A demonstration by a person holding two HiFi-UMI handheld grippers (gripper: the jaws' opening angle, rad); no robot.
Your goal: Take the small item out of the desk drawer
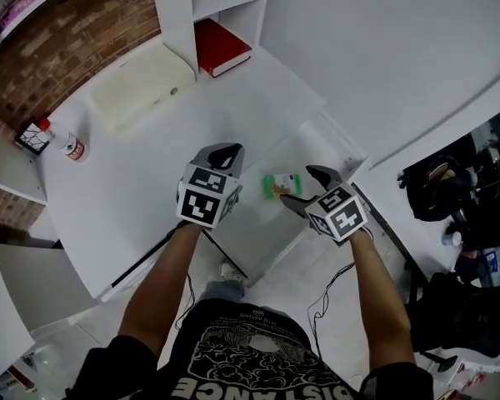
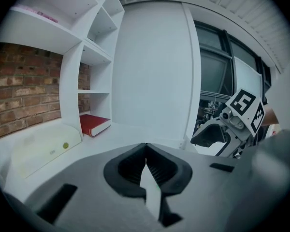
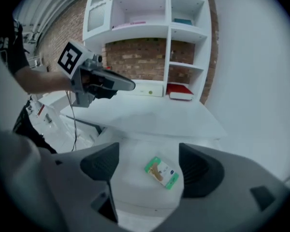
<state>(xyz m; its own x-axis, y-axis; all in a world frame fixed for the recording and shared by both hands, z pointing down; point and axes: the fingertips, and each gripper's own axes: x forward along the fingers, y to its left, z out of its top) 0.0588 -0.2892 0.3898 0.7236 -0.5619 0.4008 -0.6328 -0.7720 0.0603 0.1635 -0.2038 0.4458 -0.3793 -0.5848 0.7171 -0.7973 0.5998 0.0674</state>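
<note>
The desk drawer (image 1: pixel 343 146) stands pulled out at the right of the white desk (image 1: pixel 117 190). A small green and white packet (image 1: pixel 282 184) lies flat on the drawer's floor. My right gripper (image 1: pixel 305 188) hovers just above it, open; in the right gripper view the packet (image 3: pixel 161 172) shows between and below the spread jaws of that gripper (image 3: pixel 149 154), untouched. My left gripper (image 1: pixel 228 151) is held over the desk edge beside the drawer, shut, its pads meeting with nothing between them (image 2: pixel 146 149).
A red book (image 1: pixel 222 47) lies in the shelf unit at the back. A cream box (image 1: pixel 142 86) and a red-capped bottle (image 1: pixel 69 146) stand on the desk top. Black bags (image 1: pixel 450 190) sit on the floor to the right. Cables hang below the desk.
</note>
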